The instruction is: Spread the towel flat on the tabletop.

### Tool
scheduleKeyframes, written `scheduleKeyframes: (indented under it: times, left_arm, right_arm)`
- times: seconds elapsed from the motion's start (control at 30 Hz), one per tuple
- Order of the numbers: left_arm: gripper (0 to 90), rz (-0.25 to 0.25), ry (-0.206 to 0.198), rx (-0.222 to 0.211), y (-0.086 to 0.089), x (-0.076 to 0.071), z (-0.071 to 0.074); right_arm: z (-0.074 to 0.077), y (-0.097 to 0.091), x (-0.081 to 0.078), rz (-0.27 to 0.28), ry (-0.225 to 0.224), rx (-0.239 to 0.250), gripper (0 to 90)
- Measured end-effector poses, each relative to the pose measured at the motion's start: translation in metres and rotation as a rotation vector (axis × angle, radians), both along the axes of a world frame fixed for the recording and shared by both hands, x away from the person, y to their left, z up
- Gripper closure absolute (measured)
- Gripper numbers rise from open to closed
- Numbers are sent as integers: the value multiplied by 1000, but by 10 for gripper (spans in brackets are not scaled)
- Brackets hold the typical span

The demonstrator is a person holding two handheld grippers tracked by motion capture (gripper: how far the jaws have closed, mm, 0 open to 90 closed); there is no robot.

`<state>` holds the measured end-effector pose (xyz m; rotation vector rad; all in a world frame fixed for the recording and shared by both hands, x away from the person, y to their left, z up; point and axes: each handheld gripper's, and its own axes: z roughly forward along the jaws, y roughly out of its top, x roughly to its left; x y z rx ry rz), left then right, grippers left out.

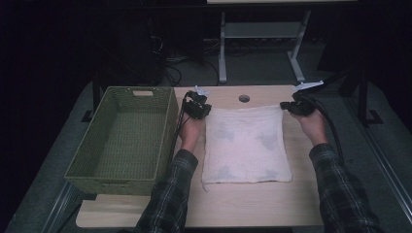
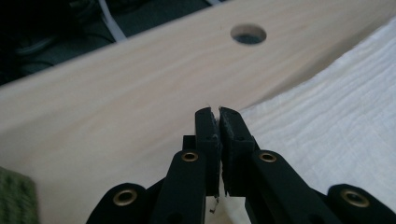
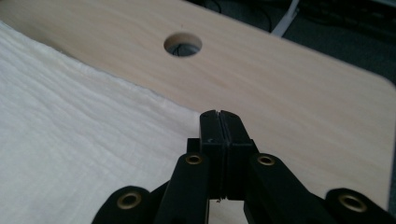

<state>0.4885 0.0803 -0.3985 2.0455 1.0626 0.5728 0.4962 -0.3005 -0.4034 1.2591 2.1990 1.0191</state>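
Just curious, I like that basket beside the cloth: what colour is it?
The woven basket is olive green, seen best in the high view.

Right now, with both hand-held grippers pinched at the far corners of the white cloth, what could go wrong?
1. The left hand-held gripper seems to hold just the tip of the cloth, so that corner may slip out.
2. The right hand-held gripper also grips at the very edge; an uneven pull could skew the fold.
3. The basket stands close beside the left hand, which might bump it.

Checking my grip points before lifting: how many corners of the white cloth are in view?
4: two near corners of the white cloth lie flat on the table; the far corners sit at the left gripper and right gripper.
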Motion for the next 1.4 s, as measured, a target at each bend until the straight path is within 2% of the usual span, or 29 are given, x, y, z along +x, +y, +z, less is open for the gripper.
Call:
scheduleKeyframes:
  times: [0.1,0.2,0.33,0.47,0.53,0.63,0.83,1.0,1.13,1.4]
  left_arm:
    - [865,0,-47,-12,3,-4,18]
    - [865,-10,-56,-20,4,-10,24]
    - [865,-25,-48,-33,6,-18,27]
    - [866,-43,-41,-25,13,-30,27]
    - [865,-49,-41,-26,14,-36,26]
    - [866,-62,-36,-16,14,-46,24]
    - [868,-78,-19,-43,19,-66,20]
    - [868,-97,-17,-39,19,-79,18]
    - [868,-116,-9,-52,20,-89,11]
    - [868,-153,20,-51,23,-107,-1]
  right_arm:
    - [16,-1,-4,8,-38,15,891]
    - [26,0,-11,22,-68,18,891]
    - [27,0,-21,43,-78,21,891]
    - [23,-4,-35,58,-90,49,891]
    - [20,-6,-44,71,-87,84,891]
    - [14,-6,-53,89,-81,77,891]
    - [8,-10,-73,110,-76,114,891]
    - [-1,-12,-85,121,-56,125,891]
    - [-9,-12,-96,125,-53,129,891]
    - [-19,-13,-118,132,-58,145,891]
